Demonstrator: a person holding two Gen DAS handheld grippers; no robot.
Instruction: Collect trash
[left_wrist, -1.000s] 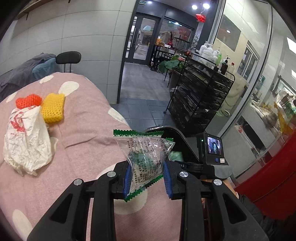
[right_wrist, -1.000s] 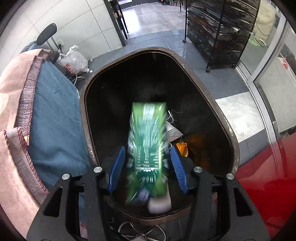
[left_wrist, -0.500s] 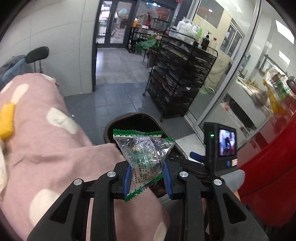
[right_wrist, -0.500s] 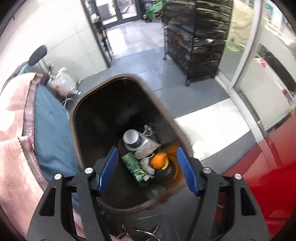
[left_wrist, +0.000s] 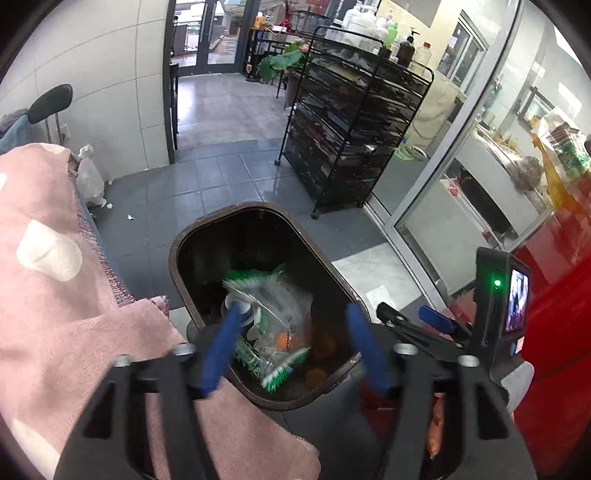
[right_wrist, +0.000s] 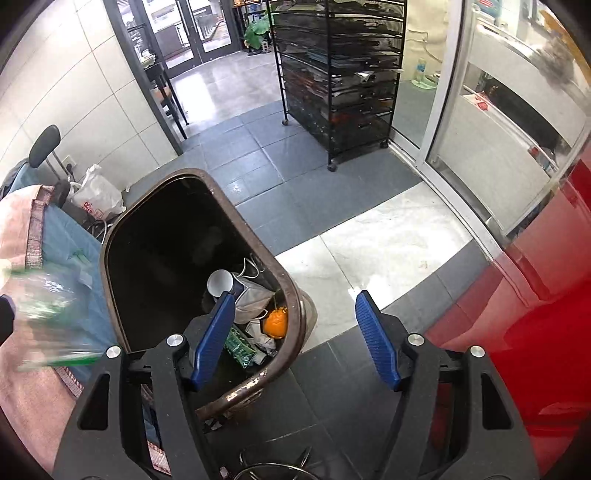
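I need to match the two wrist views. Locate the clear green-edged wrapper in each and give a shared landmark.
Left wrist: the clear green-edged wrapper, blurred, is low centre over the bin's opening.
Right wrist: the same wrapper, a blur, is at the far left edge, beside the bin.
Shared landmark: the brown-rimmed bin.

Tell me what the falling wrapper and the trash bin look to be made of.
Wrapper: thin clear plastic film, glossy, likely; the bin's contents show through it, and its green edges are zigzag-cut. Trash bin: probably painted metal, brown, semi-gloss; its rim is chipped near the camera, though hard plastic can't be excluded.
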